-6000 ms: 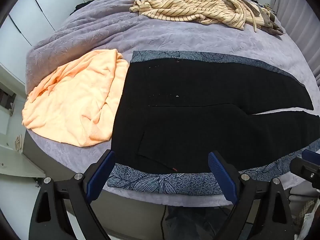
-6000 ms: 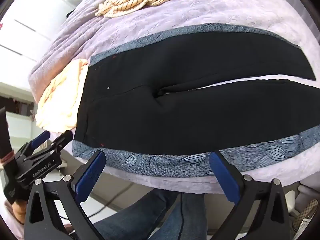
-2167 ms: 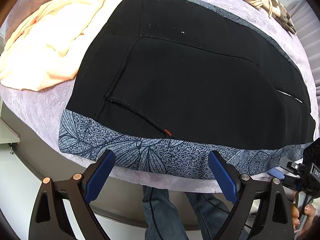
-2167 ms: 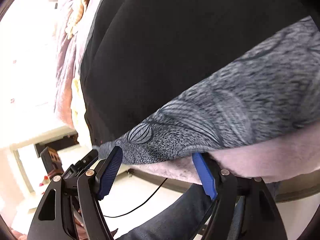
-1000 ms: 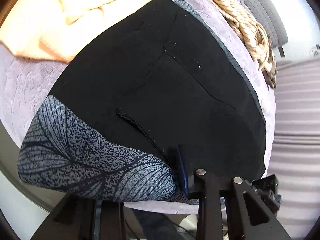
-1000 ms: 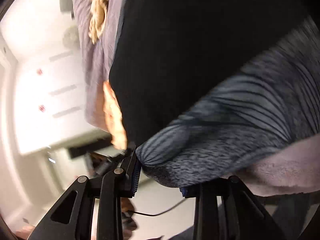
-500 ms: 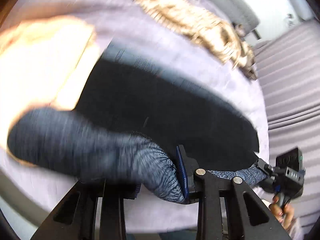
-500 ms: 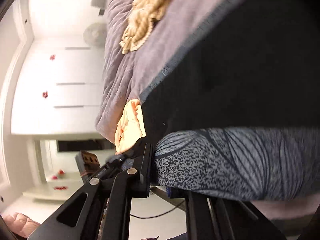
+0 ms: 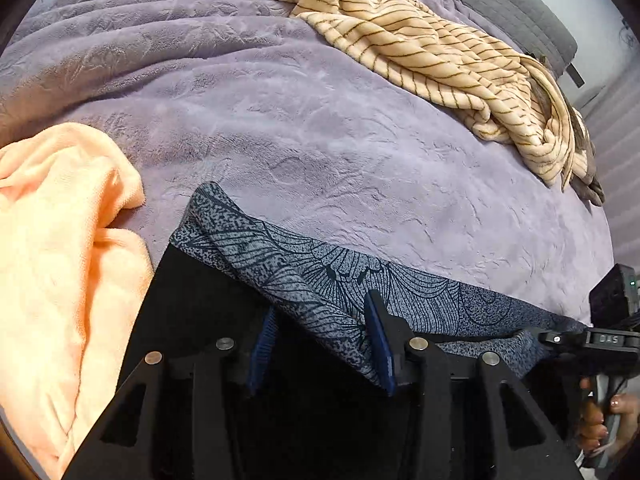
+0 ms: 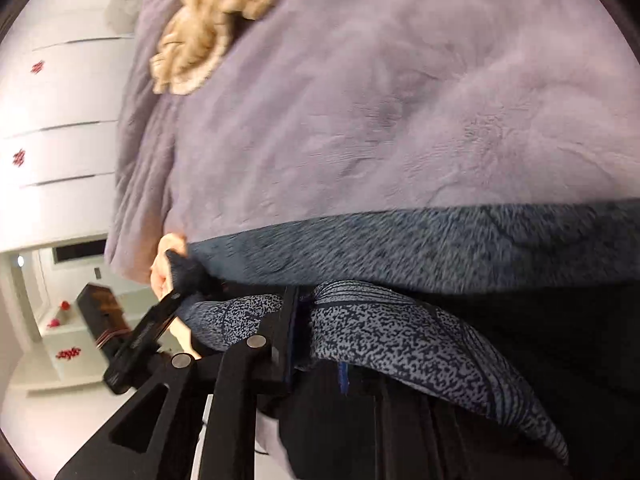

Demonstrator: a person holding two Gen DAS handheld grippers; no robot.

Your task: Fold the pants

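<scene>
Lilac plush bedspread [image 9: 320, 128] fills the view ahead of both tools; a cream striped knit garment [image 9: 432, 52] lies far ahead, a peach terry towel [image 9: 60, 248] just left of the left tool. Black pants with grey leaf-print side bands [image 9: 320, 276]: a second ago both tools were clamped on the near printed edge at the bed's front. That edge has since been lifted and carried forward, and now lies along the far band. Left gripper [image 9: 320, 340] is clenched on the printed band; right gripper [image 10: 316, 344] likewise pinches it, jaws nearly closed on cloth. Right view is blurred with motion. Judgement: lengthwise half-fold essentially laid, leg over leg. Next: release, check edge alignment, then fold across. Risk: dragging the lower layer on letting go.
</scene>
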